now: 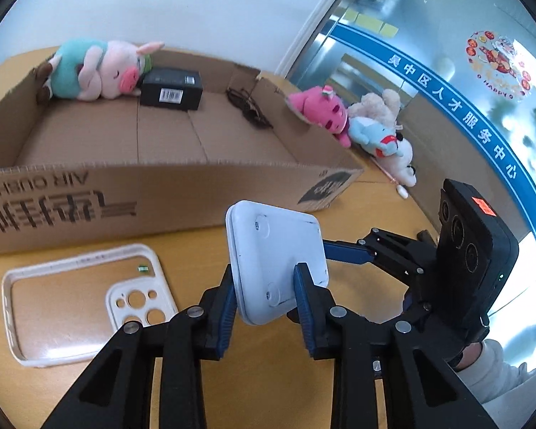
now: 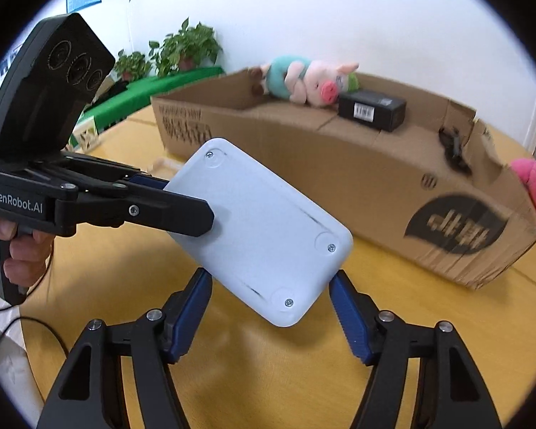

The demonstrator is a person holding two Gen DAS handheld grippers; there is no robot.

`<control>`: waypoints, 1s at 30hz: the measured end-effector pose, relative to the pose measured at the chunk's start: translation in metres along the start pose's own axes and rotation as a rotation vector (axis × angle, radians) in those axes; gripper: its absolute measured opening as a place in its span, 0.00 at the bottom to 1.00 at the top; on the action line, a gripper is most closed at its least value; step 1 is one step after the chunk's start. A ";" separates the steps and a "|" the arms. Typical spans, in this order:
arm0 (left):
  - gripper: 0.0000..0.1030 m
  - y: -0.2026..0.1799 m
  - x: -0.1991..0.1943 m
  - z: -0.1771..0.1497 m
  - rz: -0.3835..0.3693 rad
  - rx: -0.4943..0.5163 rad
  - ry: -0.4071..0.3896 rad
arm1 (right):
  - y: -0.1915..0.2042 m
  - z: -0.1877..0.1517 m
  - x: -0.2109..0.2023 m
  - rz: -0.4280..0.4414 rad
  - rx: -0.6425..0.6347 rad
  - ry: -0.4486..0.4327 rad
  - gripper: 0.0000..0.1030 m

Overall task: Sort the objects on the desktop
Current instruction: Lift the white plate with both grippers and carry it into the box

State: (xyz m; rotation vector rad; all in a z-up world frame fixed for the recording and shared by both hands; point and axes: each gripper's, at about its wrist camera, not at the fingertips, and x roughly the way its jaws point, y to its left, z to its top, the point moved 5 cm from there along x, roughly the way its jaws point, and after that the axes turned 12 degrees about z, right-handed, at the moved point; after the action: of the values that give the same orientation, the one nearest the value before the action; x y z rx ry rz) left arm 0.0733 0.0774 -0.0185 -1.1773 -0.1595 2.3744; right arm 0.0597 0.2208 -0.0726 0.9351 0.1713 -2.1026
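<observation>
My left gripper (image 1: 264, 286) is shut on a white flat plastic device (image 1: 277, 261) and holds it above the yellow table (image 1: 232, 357). The same device (image 2: 264, 232) shows in the right wrist view, pinched at its left end by the left gripper (image 2: 196, 211). My right gripper (image 2: 271, 293) is open, its blue pads on either side of the device's lower corner, not touching. The right gripper also shows in the left wrist view (image 1: 339, 250), just right of the device. A low cardboard box (image 1: 153, 193) behind holds a pig plush (image 1: 100, 69), a black box (image 1: 171, 87) and dark glasses (image 1: 248, 107).
A white phone case (image 1: 78, 300) lies on the table left of my left gripper. Pink, beige and blue plush toys (image 1: 357, 121) lie right of the box by a glass wall. Potted plants (image 2: 182, 50) stand far behind on the left.
</observation>
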 end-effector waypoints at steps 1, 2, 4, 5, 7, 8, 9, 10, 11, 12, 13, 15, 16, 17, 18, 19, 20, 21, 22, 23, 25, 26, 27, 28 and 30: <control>0.27 0.000 -0.004 0.004 -0.003 0.005 -0.011 | 0.002 0.005 -0.004 -0.008 -0.008 -0.012 0.65; 0.27 -0.001 -0.009 0.007 -0.003 0.012 -0.024 | 0.003 0.010 -0.007 -0.014 -0.017 -0.022 0.65; 0.27 -0.002 -0.022 0.018 -0.003 0.024 -0.059 | 0.006 0.022 -0.014 -0.026 -0.033 -0.048 0.65; 0.27 -0.001 -0.028 0.023 -0.005 0.025 -0.077 | 0.007 0.029 -0.017 -0.032 -0.042 -0.059 0.65; 0.27 0.002 -0.041 0.037 -0.014 0.024 -0.109 | 0.010 0.047 -0.025 -0.046 -0.069 -0.083 0.65; 0.27 0.003 -0.046 0.044 -0.018 0.025 -0.124 | 0.011 0.055 -0.028 -0.052 -0.083 -0.093 0.65; 0.27 0.004 -0.053 0.055 -0.022 0.027 -0.143 | 0.012 0.065 -0.031 -0.061 -0.098 -0.104 0.65; 0.27 0.007 -0.059 0.063 -0.022 0.029 -0.158 | 0.012 0.076 -0.033 -0.068 -0.115 -0.114 0.65; 0.27 0.009 -0.064 0.072 -0.020 0.034 -0.173 | 0.012 0.085 -0.035 -0.073 -0.130 -0.122 0.65; 0.27 0.012 -0.070 0.083 -0.013 0.040 -0.193 | 0.011 0.097 -0.035 -0.077 -0.145 -0.128 0.65; 0.27 0.014 -0.073 0.093 -0.003 0.048 -0.209 | 0.010 0.109 -0.034 -0.080 -0.161 -0.133 0.65; 0.27 0.023 -0.077 0.113 0.023 0.065 -0.236 | 0.006 0.130 -0.030 -0.072 -0.186 -0.137 0.65; 0.27 0.029 -0.078 0.121 0.029 0.064 -0.240 | 0.003 0.141 -0.026 -0.057 -0.191 -0.133 0.65; 0.27 0.037 -0.076 0.130 0.032 0.055 -0.241 | -0.002 0.155 -0.021 -0.039 -0.194 -0.130 0.65; 0.26 0.048 -0.073 0.139 0.033 0.046 -0.231 | -0.004 0.167 -0.017 -0.029 -0.200 -0.129 0.65; 0.26 0.056 -0.068 0.146 0.027 0.041 -0.217 | -0.008 0.177 -0.013 -0.025 -0.200 -0.132 0.63; 0.26 0.064 -0.064 0.151 0.021 0.034 -0.208 | -0.013 0.189 -0.007 -0.015 -0.194 -0.131 0.62; 0.26 0.075 -0.055 0.157 0.043 0.032 -0.191 | -0.018 0.200 0.000 -0.005 -0.189 -0.126 0.61; 0.26 0.082 -0.049 0.161 0.054 0.030 -0.178 | -0.024 0.212 0.010 0.012 -0.195 -0.120 0.57; 0.26 0.093 -0.042 0.165 0.063 0.013 -0.164 | -0.028 0.220 0.020 0.030 -0.200 -0.104 0.57; 0.26 0.117 -0.023 0.171 0.072 -0.033 -0.126 | -0.038 0.230 0.048 0.049 -0.185 -0.048 0.57; 0.26 0.127 -0.016 0.173 0.075 -0.048 -0.113 | -0.043 0.233 0.063 0.056 -0.176 -0.022 0.57; 0.26 0.141 -0.007 0.173 0.081 -0.070 -0.094 | -0.046 0.235 0.073 0.062 -0.168 -0.003 0.57; 0.26 0.150 -0.001 0.174 0.089 -0.080 -0.078 | -0.052 0.235 0.087 0.077 -0.149 0.019 0.57; 0.26 0.166 0.014 0.175 0.115 -0.086 -0.038 | -0.062 0.237 0.110 0.107 -0.105 0.046 0.57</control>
State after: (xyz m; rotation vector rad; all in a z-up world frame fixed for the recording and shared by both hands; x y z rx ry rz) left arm -0.1305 -0.0427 0.0291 -1.2106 -0.2141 2.5141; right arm -0.1621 0.0952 0.0120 0.9101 0.2476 -1.9565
